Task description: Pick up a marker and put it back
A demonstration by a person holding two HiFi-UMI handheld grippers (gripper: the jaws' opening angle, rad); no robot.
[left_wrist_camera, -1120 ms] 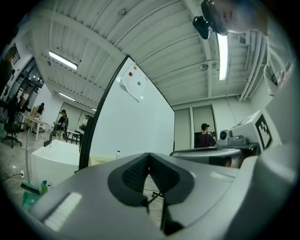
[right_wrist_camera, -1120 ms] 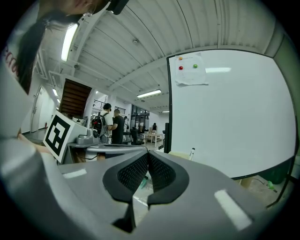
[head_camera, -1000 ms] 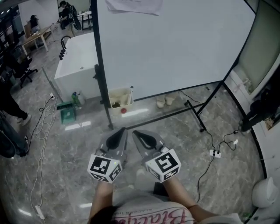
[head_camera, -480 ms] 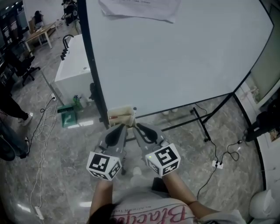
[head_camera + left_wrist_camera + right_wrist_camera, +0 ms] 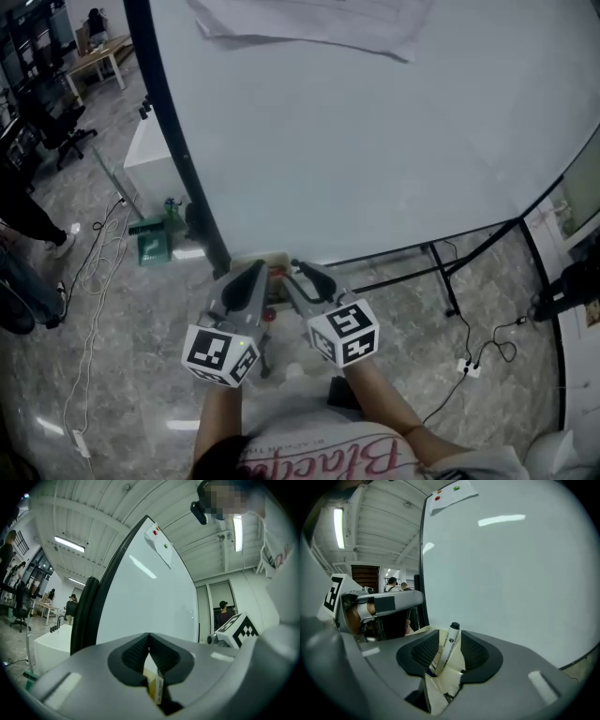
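Observation:
A white marker (image 5: pixel 449 644) with a black cap stands tilted in a beige box (image 5: pixel 440 686) at the foot of the whiteboard. My right gripper (image 5: pixel 450 649) has its jaws around the marker and they are opening; a gap shows on each side between the pads and the barrel. In the head view the right gripper (image 5: pixel 300 274) reaches over the box (image 5: pixel 277 264). My left gripper (image 5: pixel 253 274) is beside it on the left. In the left gripper view the left gripper (image 5: pixel 149 641) is shut with nothing between its pads, and the box (image 5: pixel 157 692) shows below.
The large whiteboard (image 5: pixel 375 141) fills the space ahead, with its black frame post (image 5: pixel 173 150) to the left. Stand legs (image 5: pixel 450 272) and cables (image 5: pixel 478 347) lie on the floor at the right. A green item (image 5: pixel 150 246) and a white counter (image 5: pixel 145 155) sit at the left.
Both grippers have moved forward to the box at the whiteboard's foot. The view has closed in on the board.

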